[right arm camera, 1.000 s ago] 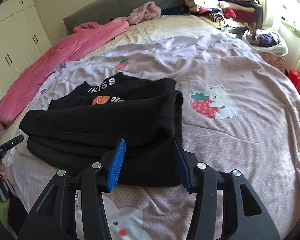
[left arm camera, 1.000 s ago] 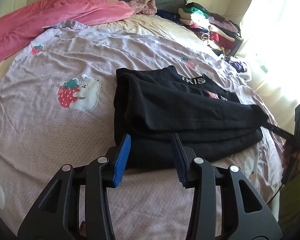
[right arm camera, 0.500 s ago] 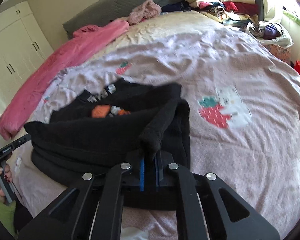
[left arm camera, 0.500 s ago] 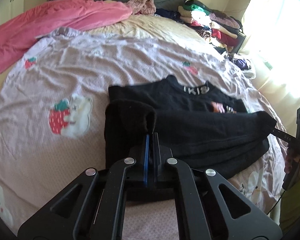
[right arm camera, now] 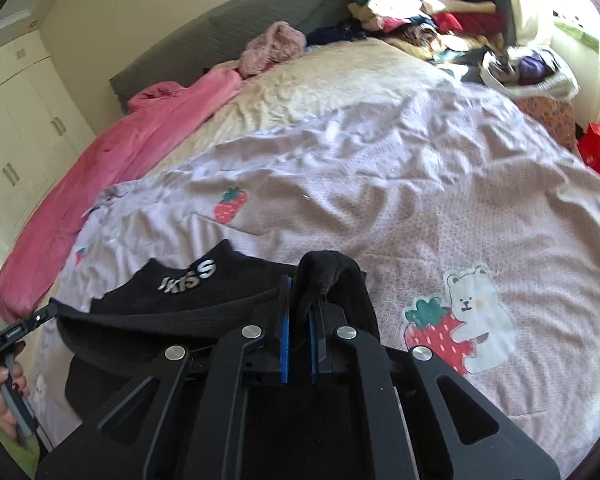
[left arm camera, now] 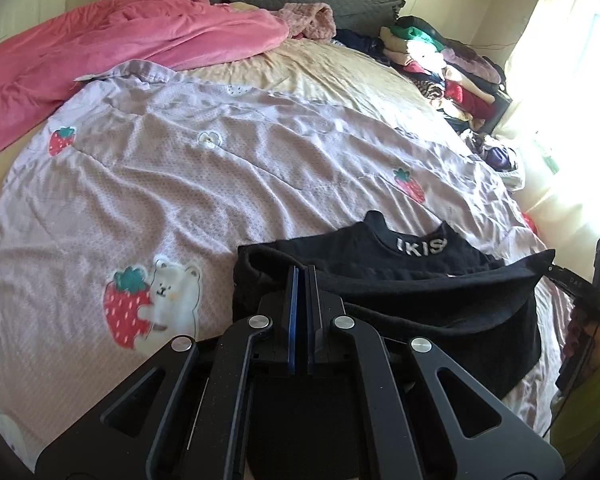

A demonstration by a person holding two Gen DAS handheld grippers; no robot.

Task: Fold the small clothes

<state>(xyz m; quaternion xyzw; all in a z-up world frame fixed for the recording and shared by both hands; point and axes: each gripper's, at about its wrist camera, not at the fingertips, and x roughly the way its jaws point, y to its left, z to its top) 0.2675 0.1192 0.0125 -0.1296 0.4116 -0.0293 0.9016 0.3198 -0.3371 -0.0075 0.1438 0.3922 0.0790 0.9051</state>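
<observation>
Left wrist view: left gripper (left arm camera: 301, 270) clamped on a bunched edge of the black sweater (left arm camera: 420, 280), blue pads pressed together with dark cloth pinched at their tips. Sweater partly folded near the foot edge of the bed (left arm camera: 340, 76), lying on the lilac blanket (left arm camera: 220, 184), collar with white letters turned toward the headboard. Strawberry-and-bear patch (left arm camera: 152, 304) just beside the sweater. Right gripper (left arm camera: 568, 280) at the far end of the garment, gripping that end.

Right wrist view: right gripper (right arm camera: 300, 292) closed on a thick fold of the black sweater (right arm camera: 180, 300), cloth humped up over the pads, a narrow gap between them filled with fabric. Pink blanket (right arm camera: 120, 160) along one side edge of the bed, pile of clothes (right arm camera: 420, 12) at a head corner, white bag (right arm camera: 532, 72) near that pile.
</observation>
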